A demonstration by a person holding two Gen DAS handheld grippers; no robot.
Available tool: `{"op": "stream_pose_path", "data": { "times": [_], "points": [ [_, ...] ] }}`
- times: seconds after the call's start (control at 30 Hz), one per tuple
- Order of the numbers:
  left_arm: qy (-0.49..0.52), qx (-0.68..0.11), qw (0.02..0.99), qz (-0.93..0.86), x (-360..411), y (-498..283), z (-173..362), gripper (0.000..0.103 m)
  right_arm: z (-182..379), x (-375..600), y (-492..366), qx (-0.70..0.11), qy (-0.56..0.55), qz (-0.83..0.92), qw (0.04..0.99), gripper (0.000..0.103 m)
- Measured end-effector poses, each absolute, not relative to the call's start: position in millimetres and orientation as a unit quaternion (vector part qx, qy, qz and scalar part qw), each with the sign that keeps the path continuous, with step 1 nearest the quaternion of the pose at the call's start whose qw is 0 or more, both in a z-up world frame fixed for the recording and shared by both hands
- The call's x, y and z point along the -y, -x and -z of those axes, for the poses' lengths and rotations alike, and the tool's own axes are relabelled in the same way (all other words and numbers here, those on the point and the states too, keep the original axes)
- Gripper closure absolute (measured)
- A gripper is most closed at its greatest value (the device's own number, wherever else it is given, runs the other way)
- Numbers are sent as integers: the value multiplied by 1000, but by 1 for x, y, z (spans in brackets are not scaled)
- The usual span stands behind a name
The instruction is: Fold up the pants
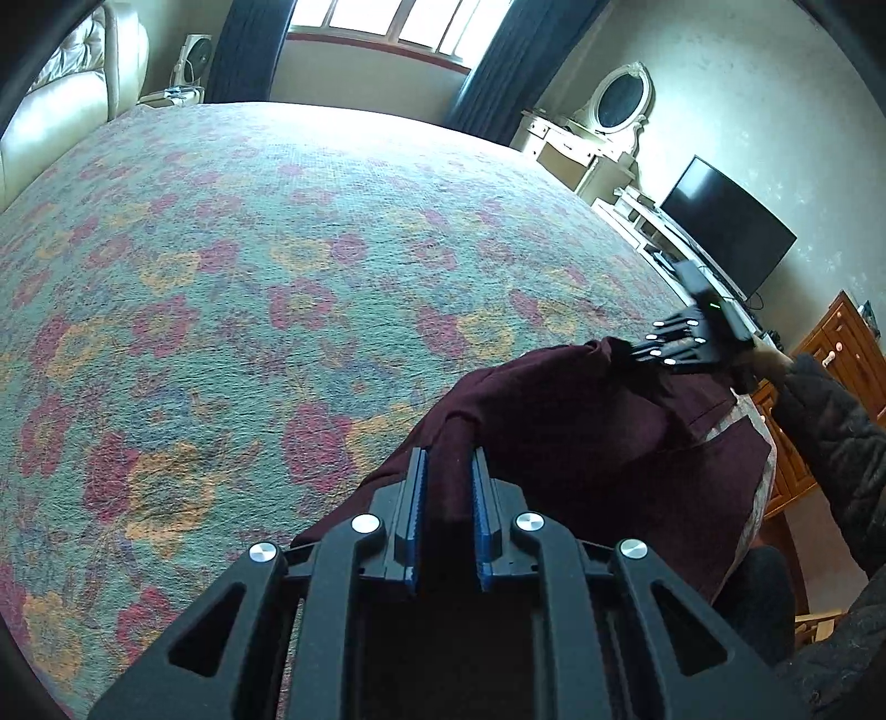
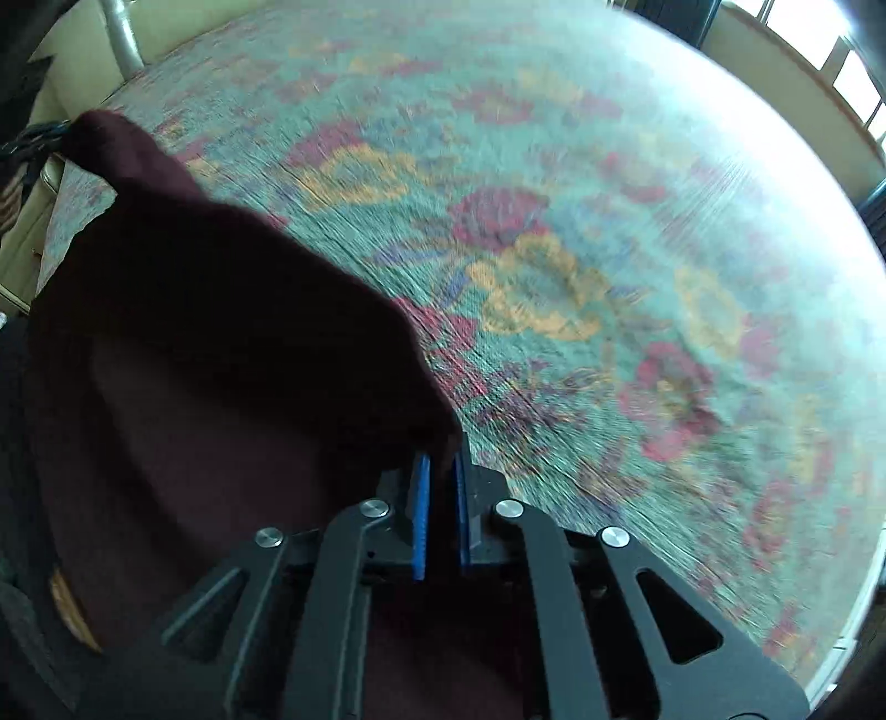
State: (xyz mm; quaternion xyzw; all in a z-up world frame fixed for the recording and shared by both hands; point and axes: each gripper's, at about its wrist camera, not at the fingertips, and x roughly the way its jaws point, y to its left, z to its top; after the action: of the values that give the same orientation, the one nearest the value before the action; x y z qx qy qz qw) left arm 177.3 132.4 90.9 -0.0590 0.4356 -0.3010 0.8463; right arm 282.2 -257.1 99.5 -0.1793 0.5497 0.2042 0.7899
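Observation:
Dark maroon pants (image 1: 581, 443) hang stretched between my two grippers above a bed with a floral spread (image 1: 249, 277). My left gripper (image 1: 448, 459) is shut on one edge of the pants, cloth pinched between its blue pads. My right gripper (image 1: 637, 351) shows at the right of the left wrist view, shut on the other end. In the right wrist view my right gripper (image 2: 440, 465) pinches the maroon cloth (image 2: 221, 332), which runs up to the left gripper (image 2: 61, 135) at the far left. The bed spread (image 2: 609, 277) below is blurred.
A cream headboard (image 1: 61, 105) stands at the bed's far left. A window with dark curtains (image 1: 387, 33) is behind the bed. A vanity with an oval mirror (image 1: 620, 105), a TV (image 1: 725, 227) and a wooden cabinet (image 1: 841, 343) line the right wall.

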Motion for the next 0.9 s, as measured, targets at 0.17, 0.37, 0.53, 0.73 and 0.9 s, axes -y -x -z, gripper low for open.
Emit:
{"op": "stream_pose_path", "data": {
  "times": [0.17,0.37,0.53,0.73,0.9],
  "points": [
    [88,-425,850,300,-152,-158,-95,87,-155,235,-177,-461,239,-133,844,97],
    [95,-447,834,309,-166,-107,-77,82,-126,197,-65,-447,255,-101,851,97],
    [84,-501,810,294,-165,-77,-43,69,-76,180,-32,-491,227,-93,836,97],
    [126,-554,788,238,-197,-53,-15,51,-93,185,-17,-499,135,-64,854,66],
    [247,-526,783,221,-215,-31,-30,45,-121,234,3,-459,-181,-79,866,43]
  ]
}}
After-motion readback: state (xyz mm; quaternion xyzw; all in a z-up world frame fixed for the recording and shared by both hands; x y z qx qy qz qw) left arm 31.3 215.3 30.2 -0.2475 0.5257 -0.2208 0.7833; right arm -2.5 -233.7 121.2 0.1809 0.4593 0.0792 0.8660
